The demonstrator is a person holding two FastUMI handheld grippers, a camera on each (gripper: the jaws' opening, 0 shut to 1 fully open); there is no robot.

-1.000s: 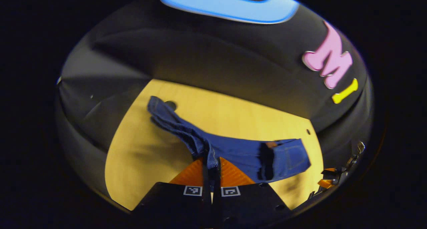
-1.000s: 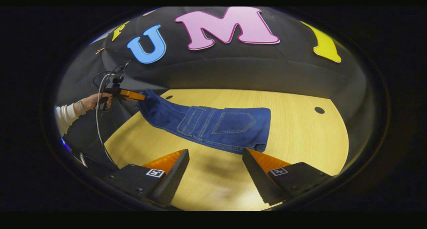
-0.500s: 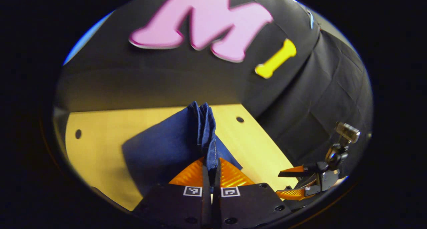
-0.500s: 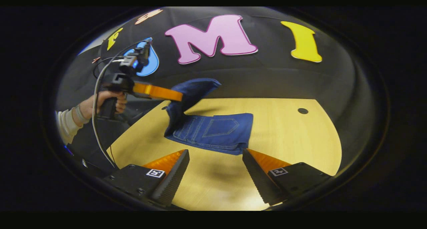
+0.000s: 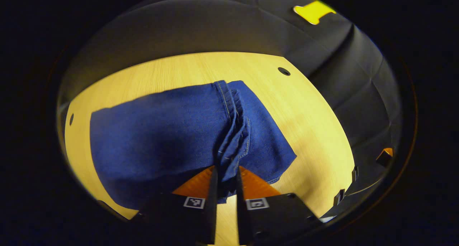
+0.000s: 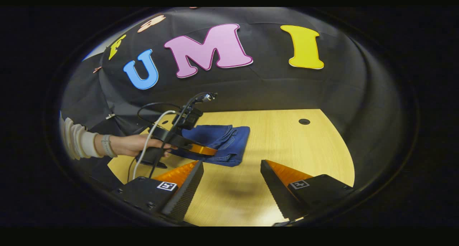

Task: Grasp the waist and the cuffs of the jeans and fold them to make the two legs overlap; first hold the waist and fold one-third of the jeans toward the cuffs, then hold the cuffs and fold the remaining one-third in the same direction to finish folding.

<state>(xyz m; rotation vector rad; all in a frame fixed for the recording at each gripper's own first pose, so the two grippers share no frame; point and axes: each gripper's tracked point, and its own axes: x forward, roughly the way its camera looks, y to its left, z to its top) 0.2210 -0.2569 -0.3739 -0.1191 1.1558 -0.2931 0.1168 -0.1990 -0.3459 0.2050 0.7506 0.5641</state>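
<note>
jeans (image 5: 161, 131) folded, dark blue, flat on tabletop (image 5: 308, 106), long axis running leftward ahead of left tongs (image 5: 226, 174) | left tongs clamped on bunched hem edge | right tongs (image 6: 231, 179) apart, jeans just beyond them

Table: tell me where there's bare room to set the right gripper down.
The table is bare from the jeans across to its far corner with the hole, and in front of the open right gripper. Crowded: the jeans side, where the left gripper pinches the cuffs and the hand reaches in.
</note>
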